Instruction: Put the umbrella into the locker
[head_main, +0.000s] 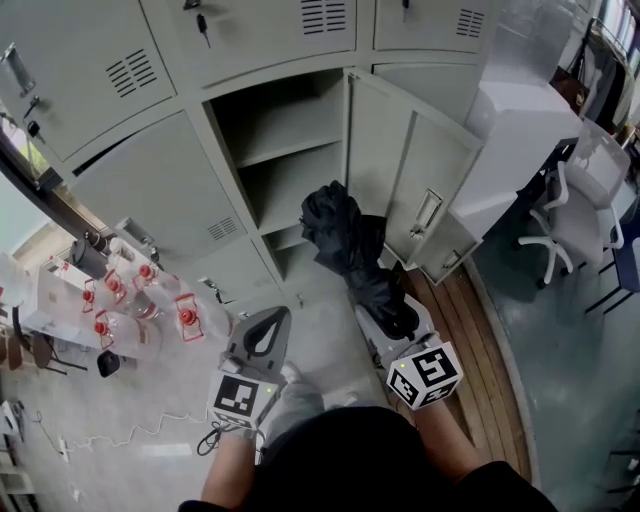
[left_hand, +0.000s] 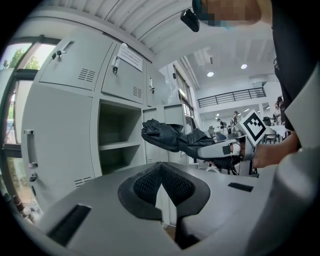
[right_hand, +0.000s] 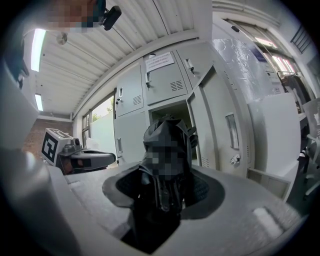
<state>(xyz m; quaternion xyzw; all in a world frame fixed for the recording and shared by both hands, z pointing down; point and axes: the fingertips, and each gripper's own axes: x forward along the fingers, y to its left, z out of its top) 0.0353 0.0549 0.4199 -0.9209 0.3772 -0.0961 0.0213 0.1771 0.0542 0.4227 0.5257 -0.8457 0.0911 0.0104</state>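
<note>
A folded black umbrella (head_main: 355, 255) sticks out of my right gripper (head_main: 398, 318), which is shut on its lower end; its far tip points at the open locker (head_main: 285, 160). In the right gripper view the umbrella (right_hand: 167, 150) fills the space between the jaws, with the open locker compartment (right_hand: 167, 112) right behind it. My left gripper (head_main: 262, 335) is shut with nothing in it, to the left of the umbrella. In the left gripper view its pads (left_hand: 162, 185) meet, and the umbrella (left_hand: 172, 139) hangs in front of the locker shelves (left_hand: 120, 145).
The locker's door (head_main: 420, 190) stands open to the right of the compartment. Shut locker doors (head_main: 150, 190) surround it. Several bottles with red caps (head_main: 140, 300) stand at left. A white office chair (head_main: 580, 215) is at right, wooden flooring (head_main: 480, 340) by my feet.
</note>
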